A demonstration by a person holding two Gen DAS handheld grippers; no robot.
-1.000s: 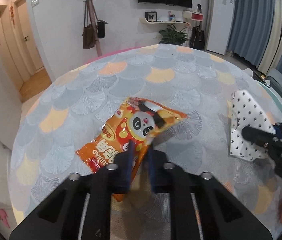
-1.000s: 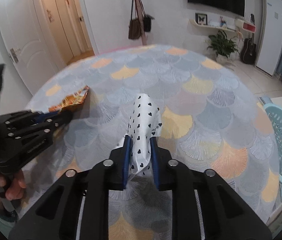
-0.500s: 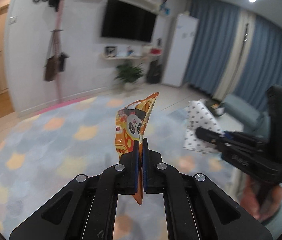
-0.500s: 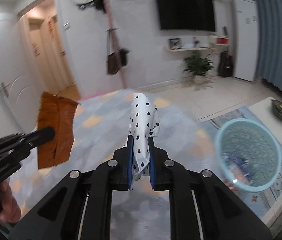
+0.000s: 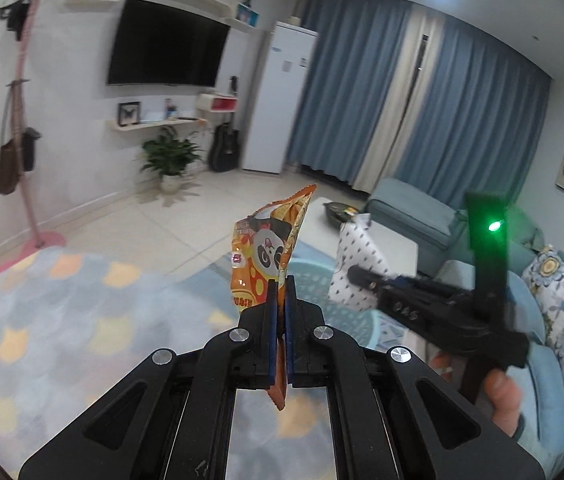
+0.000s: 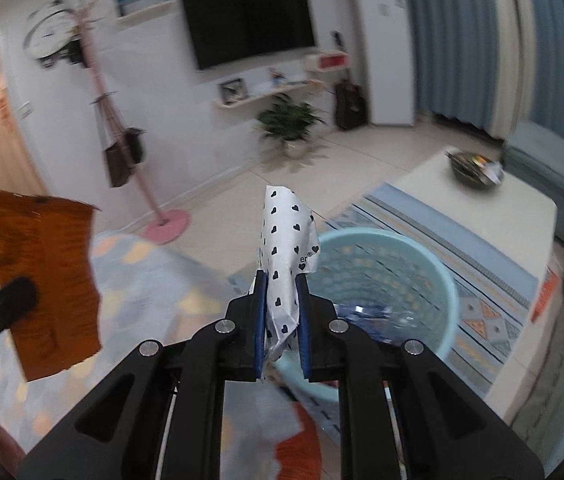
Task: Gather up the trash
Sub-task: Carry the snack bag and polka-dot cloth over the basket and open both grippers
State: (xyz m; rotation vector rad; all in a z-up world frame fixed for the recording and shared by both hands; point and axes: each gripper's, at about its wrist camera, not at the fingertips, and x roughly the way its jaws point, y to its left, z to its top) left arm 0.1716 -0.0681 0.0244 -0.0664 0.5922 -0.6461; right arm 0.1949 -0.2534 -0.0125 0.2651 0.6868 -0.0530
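My left gripper (image 5: pixel 281 280) is shut on an orange snack bag with a panda face (image 5: pixel 270 252), held upright in the air. In the right wrist view that orange bag (image 6: pixel 46 280) hangs at the left. My right gripper (image 6: pixel 281 280) is shut on a white wrapper with black hearts (image 6: pixel 286 248), just in front of a light blue plastic basket (image 6: pixel 438 276). The left wrist view shows the right gripper (image 5: pixel 356 274) at the right with the heart wrapper (image 5: pixel 356 264), a hand (image 5: pixel 502 400) on its grip, and the basket's rim (image 5: pixel 314 276) behind both.
The scale-patterned cloth of the table (image 5: pixel 62 320) lies below left. A white coffee table (image 6: pixel 482 224) with a dark bowl (image 6: pixel 474 168) stands beyond the basket, on a patterned rug (image 6: pixel 478 304). A blue sofa (image 5: pixel 414 212) is at the right, a pink coat stand (image 6: pixel 150 200) behind.
Both grippers have lifted their trash off the table and swung to the right, off the table's edge. The basket has come close in front of the right gripper.
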